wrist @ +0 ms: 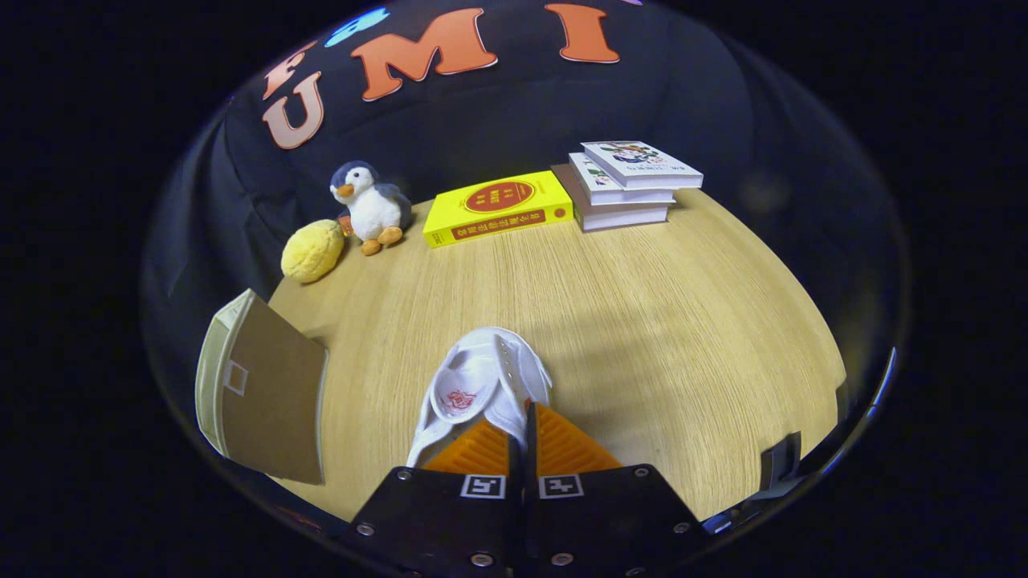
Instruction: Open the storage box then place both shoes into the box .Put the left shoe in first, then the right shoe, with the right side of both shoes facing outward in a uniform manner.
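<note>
Gripper view: the gripper has its orange fingers closed almost together, clamped on the heel edge of a white shoe. The shoe extends ahead of the fingers over the wooden table. The box stands to the left of the shoe, apart from it. Beyond lie a yellow plush, a penguin, a yellow book and a book stack.

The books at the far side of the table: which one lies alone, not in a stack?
The yellow book lies flat alone, between the penguin toy and the stack of white books. The gripper is shut on the white shoe.
</note>
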Motion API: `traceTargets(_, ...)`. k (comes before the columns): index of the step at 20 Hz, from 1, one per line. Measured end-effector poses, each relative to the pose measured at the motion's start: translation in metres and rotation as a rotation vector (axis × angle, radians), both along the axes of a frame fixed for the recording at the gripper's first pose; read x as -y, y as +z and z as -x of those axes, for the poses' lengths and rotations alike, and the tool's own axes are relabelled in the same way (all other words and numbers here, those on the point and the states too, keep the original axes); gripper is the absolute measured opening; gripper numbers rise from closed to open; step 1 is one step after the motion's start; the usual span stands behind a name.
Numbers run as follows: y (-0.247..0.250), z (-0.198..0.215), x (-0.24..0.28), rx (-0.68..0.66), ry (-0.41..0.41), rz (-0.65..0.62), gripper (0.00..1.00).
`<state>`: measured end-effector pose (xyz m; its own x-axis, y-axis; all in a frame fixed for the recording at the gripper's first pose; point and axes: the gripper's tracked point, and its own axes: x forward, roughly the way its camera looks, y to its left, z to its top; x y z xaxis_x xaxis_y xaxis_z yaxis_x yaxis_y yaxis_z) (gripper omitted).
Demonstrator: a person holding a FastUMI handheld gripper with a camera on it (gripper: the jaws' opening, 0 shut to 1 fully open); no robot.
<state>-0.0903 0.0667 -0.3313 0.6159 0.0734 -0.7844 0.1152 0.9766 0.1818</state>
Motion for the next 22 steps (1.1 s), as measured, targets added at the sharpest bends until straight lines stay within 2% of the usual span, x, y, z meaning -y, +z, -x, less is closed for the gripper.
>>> traceTargets(6,0.049,-0.024,-0.027,0.089,-0.003,-0.023,0.01)
traceTargets(10,0.087,-0.037,-0.055,0.132,-0.017,-0.086,0.00)
traceTargets(16,0.136,-0.045,-0.110,0.189,0.032,-0.122,0.01)
traceTargets(22,0.160,-0.039,-0.183,0.185,0.084,-0.191,0.00)
